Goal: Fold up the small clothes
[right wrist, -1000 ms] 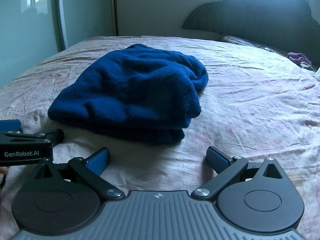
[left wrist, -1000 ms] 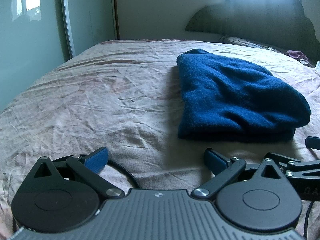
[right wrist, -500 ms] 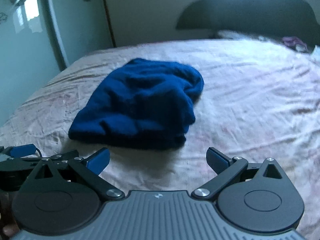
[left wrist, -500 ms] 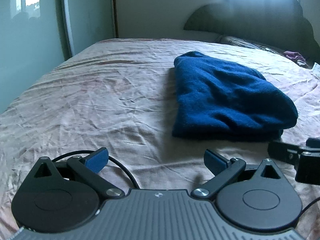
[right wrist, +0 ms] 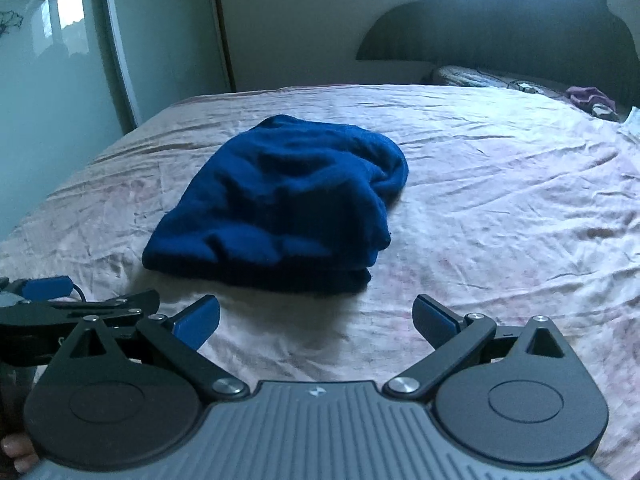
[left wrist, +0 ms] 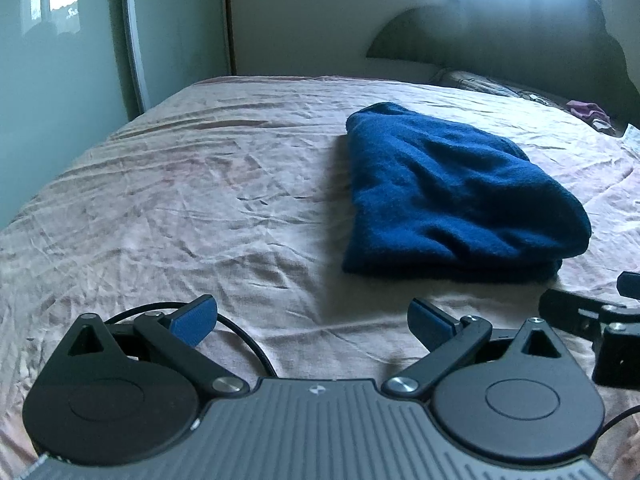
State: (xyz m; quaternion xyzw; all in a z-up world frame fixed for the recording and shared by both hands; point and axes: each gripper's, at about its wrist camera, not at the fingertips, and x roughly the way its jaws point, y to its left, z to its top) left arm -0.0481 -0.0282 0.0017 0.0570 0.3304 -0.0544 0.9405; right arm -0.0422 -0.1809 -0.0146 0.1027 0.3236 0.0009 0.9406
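A dark blue fleece garment (left wrist: 452,196) lies folded in a thick bundle on the pink bed sheet (left wrist: 200,200); in the right wrist view the same garment (right wrist: 288,208) sits just ahead. My left gripper (left wrist: 314,318) is open and holds nothing, low over the sheet, short of the bundle's near left corner. Open too is my right gripper (right wrist: 316,318), a short way in front of the bundle's near edge. Each gripper shows at the edge of the other's view: the right one (left wrist: 592,316) and the left one (right wrist: 60,308).
A dark headboard (right wrist: 520,28) and a patterned pillow (right wrist: 472,76) stand at the far end, with a purple cloth (right wrist: 592,96) at the far right. A glossy wardrobe door (right wrist: 52,80) runs along the left side. A black cable (left wrist: 248,340) lies on the sheet.
Both grippers have drawn back from the blue bundle and risen a little; the bundle looks farther off in both views. It lies as before.
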